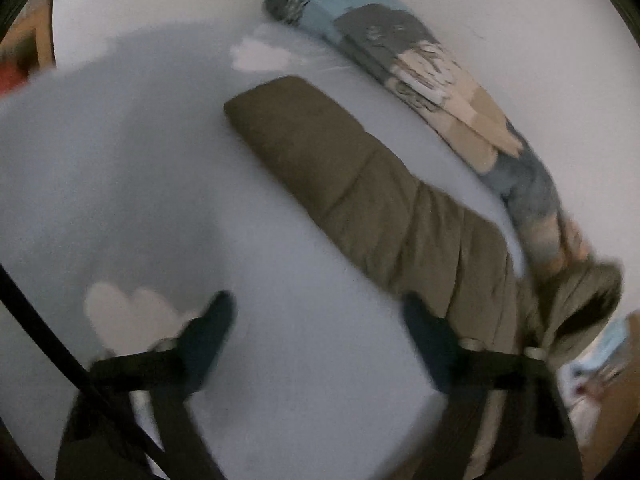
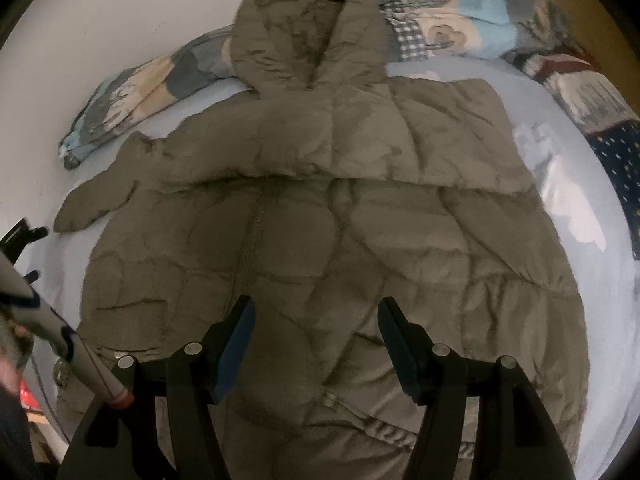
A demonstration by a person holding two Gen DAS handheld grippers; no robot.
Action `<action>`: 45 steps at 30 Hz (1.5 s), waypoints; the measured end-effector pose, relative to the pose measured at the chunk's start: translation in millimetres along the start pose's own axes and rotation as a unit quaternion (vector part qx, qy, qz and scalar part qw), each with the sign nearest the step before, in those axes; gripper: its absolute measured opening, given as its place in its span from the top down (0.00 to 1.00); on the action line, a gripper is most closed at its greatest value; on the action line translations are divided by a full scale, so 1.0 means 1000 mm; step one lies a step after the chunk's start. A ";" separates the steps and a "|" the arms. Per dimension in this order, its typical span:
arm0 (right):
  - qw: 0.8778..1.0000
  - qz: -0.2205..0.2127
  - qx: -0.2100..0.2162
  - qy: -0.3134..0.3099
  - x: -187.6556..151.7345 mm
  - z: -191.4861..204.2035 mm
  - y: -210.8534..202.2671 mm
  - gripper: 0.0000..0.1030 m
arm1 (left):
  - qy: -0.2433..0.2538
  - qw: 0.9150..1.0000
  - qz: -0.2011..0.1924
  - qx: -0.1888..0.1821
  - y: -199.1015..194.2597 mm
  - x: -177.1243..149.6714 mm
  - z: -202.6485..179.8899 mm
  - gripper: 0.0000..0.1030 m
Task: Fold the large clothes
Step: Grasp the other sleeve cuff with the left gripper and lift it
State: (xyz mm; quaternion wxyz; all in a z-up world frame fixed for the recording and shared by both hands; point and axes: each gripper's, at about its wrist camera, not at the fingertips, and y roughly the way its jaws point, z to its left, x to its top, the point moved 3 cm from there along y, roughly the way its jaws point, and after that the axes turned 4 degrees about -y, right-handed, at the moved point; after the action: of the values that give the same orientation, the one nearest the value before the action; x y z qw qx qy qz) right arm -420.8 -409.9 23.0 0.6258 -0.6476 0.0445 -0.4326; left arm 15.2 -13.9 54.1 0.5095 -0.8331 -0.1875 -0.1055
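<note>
Since the olive puffer jacket (image 2: 320, 216) lay spread back-up on the bed (image 2: 580, 280), you faced soft, bulky, slippery padding; its sleeve (image 1: 360, 192) cuff looked graspable. Your left gripper (image 1: 316, 320) and right gripper (image 2: 316, 320) had fingers spread, empty.

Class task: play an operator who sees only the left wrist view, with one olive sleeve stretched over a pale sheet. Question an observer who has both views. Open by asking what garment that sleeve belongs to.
Observer: A hooded olive puffer jacket, spread flat on the bed sheet.
Operator: Is the other sleeve out too?
Observer: No, the right sleeve looks folded across the chest.
Operator: Where is the right tool?
Observer: The right tool is open above the jacket's lower body, holding nothing.
</note>
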 end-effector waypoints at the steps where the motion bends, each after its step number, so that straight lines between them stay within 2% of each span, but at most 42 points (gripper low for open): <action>1: 1.000 -0.001 0.004 -0.006 0.002 0.002 0.000 0.34 | -0.018 1.000 0.005 -0.015 0.004 0.011 0.006 0.30; 2: 1.000 -0.003 0.004 -0.012 0.003 0.004 -0.001 0.34 | -0.038 0.999 0.002 -0.025 0.006 0.022 0.014 0.30; 7: 1.000 0.001 0.004 -0.015 0.002 0.008 0.006 0.34 | -0.076 0.996 -0.007 -0.043 0.017 0.057 0.035 0.32; 10: 1.000 0.007 0.013 -0.010 0.000 0.009 0.007 0.34 | -0.121 0.989 0.008 -0.085 0.033 0.067 0.047 0.39; 13: 1.000 -0.002 0.013 -0.016 0.001 0.011 0.004 0.34 | -0.139 0.983 0.010 -0.118 0.051 0.076 0.049 0.42; 17: 1.000 -0.008 0.008 -0.016 0.001 0.011 0.004 0.34 | -0.144 0.982 0.009 -0.119 0.075 0.086 0.047 0.47; 22: 1.000 -0.005 0.006 -0.010 0.003 0.007 0.007 0.34 | -0.175 0.974 -0.012 -0.145 0.093 0.097 0.046 0.48; 23: 1.000 -0.005 0.006 -0.010 0.003 0.007 0.007 0.34 | -0.171 0.975 -0.017 -0.144 0.095 0.099 0.044 0.54; 24: 1.000 -0.005 0.006 -0.011 0.004 0.008 0.008 0.34 | -0.158 0.978 -0.025 -0.132 0.095 0.100 0.040 0.78; 25: 1.000 -0.005 0.005 -0.011 0.004 0.008 0.009 0.34 | -0.143 0.981 -0.026 -0.127 0.095 0.100 0.035 0.88; 29: 1.000 -0.002 0.002 -0.010 0.005 0.006 0.012 0.34 | -0.113 0.985 -0.047 -0.125 0.076 0.100 0.019 0.90; 31: 1.000 -0.005 0.001 -0.006 0.007 0.003 0.011 0.34 | -0.076 0.988 -0.061 -0.124 0.055 0.099 -0.001 0.90; 35: 1.000 -0.021 0.000 0.009 0.011 -0.002 0.001 0.34 | -0.010 0.988 -0.080 -0.131 0.014 0.093 -0.048 0.90; 40: 0.999 -0.048 -0.003 0.024 0.016 -0.010 -0.017 0.34 | 0.072 0.981 -0.099 -0.153 -0.046 0.071 -0.122 0.90; 45: 0.996 -0.077 -0.015 0.049 0.024 -0.031 -0.038 0.34 | 0.159 0.967 -0.101 -0.173 -0.096 0.022 -0.201 0.90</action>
State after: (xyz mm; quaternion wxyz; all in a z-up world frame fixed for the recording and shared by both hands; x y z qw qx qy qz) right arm -443.5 -440.1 62.8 0.5780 -0.6364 0.0322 -0.5098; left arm -2.0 -148.8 232.2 0.3671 -0.8581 -0.1660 -0.3182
